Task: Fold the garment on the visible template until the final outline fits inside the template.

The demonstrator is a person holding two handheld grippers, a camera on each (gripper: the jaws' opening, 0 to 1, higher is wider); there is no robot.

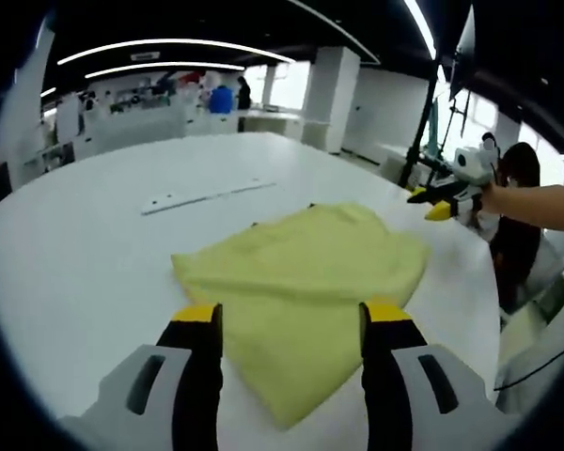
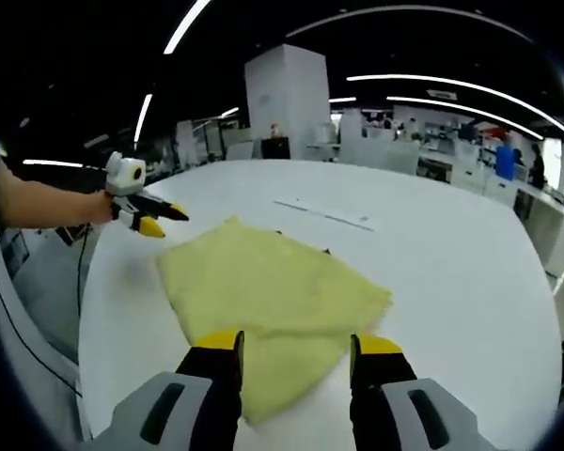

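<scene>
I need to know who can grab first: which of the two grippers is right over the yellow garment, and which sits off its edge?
The left gripper stands open over the garment. The right gripper is beside it, above the bare table.

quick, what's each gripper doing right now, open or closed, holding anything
Left gripper: open, holding nothing, jaws apart above the yellow garment.
Right gripper: open, holding nothing, above the garment's near edge.

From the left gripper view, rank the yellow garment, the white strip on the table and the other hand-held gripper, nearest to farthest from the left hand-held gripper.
1. Yellow garment: its near edge lies between the open jaws of the left hand-held gripper.
2. The other hand-held gripper: off to the right, past the garment's far corner.
3. White strip: flat on the table beyond the garment, left of centre.

Two and three are fairly close to call.
</scene>
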